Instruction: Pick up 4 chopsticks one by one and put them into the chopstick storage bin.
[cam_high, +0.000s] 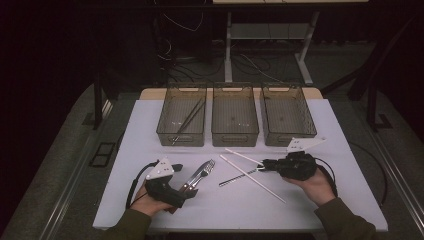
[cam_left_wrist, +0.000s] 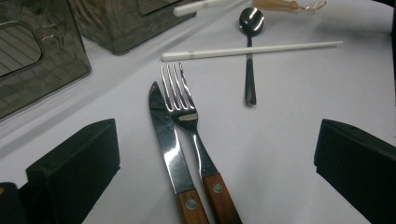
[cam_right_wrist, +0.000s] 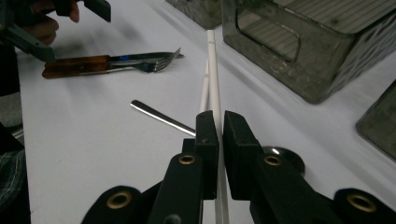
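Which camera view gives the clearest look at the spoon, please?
The left gripper view: the spoon lies whole, bowl to handle, under a white chopstick. The high view shows it small and dim. In the right gripper view the right gripper hides its middle.

Left gripper (cam_high: 192, 186): jaws spread wide, held low in the person's left hand (cam_high: 150, 200), forearm entering from below. Right gripper (cam_right_wrist: 219, 126): jaws nearly together, held in the right hand (cam_high: 315, 182), pointing toward the left gripper.
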